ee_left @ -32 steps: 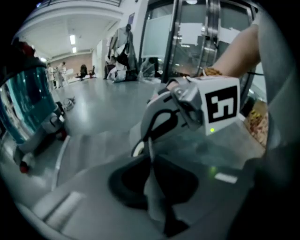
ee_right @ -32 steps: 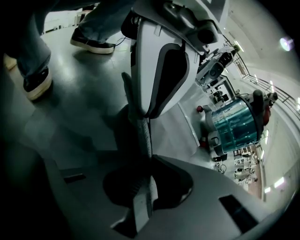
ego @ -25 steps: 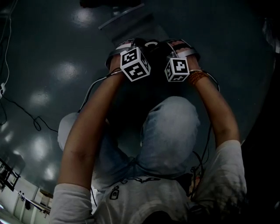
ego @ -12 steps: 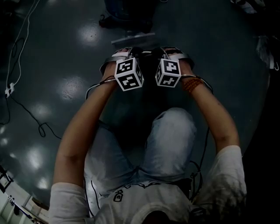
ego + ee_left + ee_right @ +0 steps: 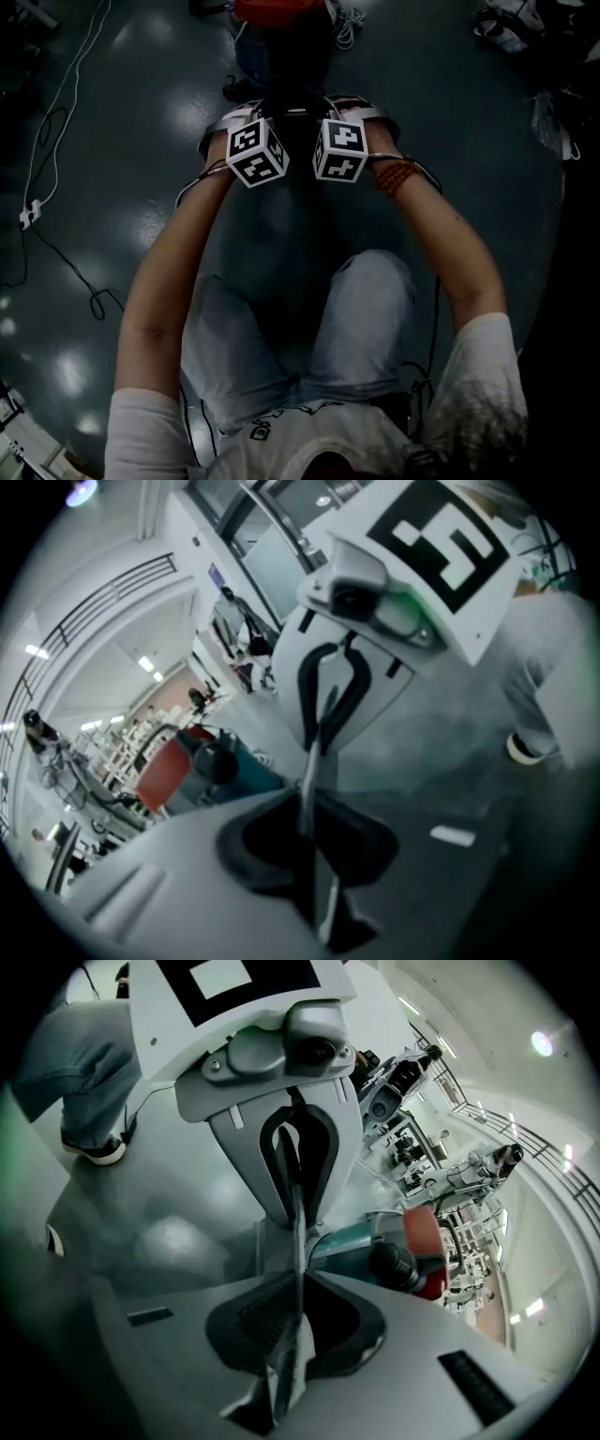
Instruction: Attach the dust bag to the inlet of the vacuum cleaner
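Note:
In the head view my two grippers are held close together in front of the person's knees, left marker cube point(image 5: 255, 153) beside right marker cube point(image 5: 339, 148). The jaw tips are hidden in the dark there. A thin grey dust bag point(image 5: 292, 1358), seen edge-on, spans between the grippers. My right gripper point(image 5: 298, 1321) is shut on its crumpled edge. My left gripper point(image 5: 314, 832) has just been closing and now pinches the opposite edge of the dust bag point(image 5: 309, 789). The vacuum cleaner point(image 5: 277, 28), red top on a teal body, stands on the floor just beyond the grippers.
Cables point(image 5: 56, 112) and a white power strip point(image 5: 31, 214) lie on the dark glossy floor at left. Loose items point(image 5: 548, 112) sit at the upper right. The person's jeans-clad knee point(image 5: 366, 309) is below the grippers, and a shoe point(image 5: 525, 747) is on the floor.
Both grippers have risen and moved forward together, side by side. The red-topped vacuum cleaner has come into view at the top edge of the head view.

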Tool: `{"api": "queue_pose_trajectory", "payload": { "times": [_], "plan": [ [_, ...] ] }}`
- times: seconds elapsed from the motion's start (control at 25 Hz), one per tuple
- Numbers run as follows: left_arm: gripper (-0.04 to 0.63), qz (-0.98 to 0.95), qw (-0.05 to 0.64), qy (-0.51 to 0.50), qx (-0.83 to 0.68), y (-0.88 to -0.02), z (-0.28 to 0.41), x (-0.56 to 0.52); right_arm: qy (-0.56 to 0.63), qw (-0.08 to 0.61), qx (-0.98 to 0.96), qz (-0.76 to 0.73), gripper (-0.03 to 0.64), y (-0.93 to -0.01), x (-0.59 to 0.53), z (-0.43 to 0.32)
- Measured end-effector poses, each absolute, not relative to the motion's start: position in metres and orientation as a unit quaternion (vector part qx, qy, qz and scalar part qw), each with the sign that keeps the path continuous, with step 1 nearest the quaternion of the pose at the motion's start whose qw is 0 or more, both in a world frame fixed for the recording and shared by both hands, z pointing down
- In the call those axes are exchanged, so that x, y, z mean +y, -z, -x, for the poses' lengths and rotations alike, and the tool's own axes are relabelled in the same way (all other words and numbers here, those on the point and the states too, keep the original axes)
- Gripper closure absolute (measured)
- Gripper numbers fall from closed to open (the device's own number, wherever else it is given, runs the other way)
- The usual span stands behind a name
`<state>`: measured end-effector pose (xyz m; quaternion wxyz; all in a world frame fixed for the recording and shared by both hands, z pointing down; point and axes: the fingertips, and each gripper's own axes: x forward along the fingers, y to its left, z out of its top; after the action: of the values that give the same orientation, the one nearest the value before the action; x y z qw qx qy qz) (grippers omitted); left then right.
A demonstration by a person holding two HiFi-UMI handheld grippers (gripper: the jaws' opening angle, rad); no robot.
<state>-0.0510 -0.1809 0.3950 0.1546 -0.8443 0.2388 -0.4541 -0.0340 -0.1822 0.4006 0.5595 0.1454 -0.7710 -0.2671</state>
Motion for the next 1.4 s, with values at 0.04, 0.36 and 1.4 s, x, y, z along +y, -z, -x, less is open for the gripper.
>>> {"api": "queue_pose_trajectory", "payload": {
  "times": [0.04,0.36,1.4],
  "plan": [
    [0.552,0.842,0.16,0.452,0.245,-0.386,0.056,-0.193,0.269,0.558,-0.769,-0.156,0.583,-0.391,-0.193,0.038],
    [0.534,0.827,0.177,0.437,0.305,-0.337,0.081,-0.284,0.25,0.542,-0.767,-0.235,0.581,-0.345,-0.277,0.062],
    [0.54,0.842,0.155,0.425,0.294,-0.358,0.061,-0.337,0.207,0.482,-0.806,-0.274,0.577,-0.345,-0.314,0.024]
  ]
}}
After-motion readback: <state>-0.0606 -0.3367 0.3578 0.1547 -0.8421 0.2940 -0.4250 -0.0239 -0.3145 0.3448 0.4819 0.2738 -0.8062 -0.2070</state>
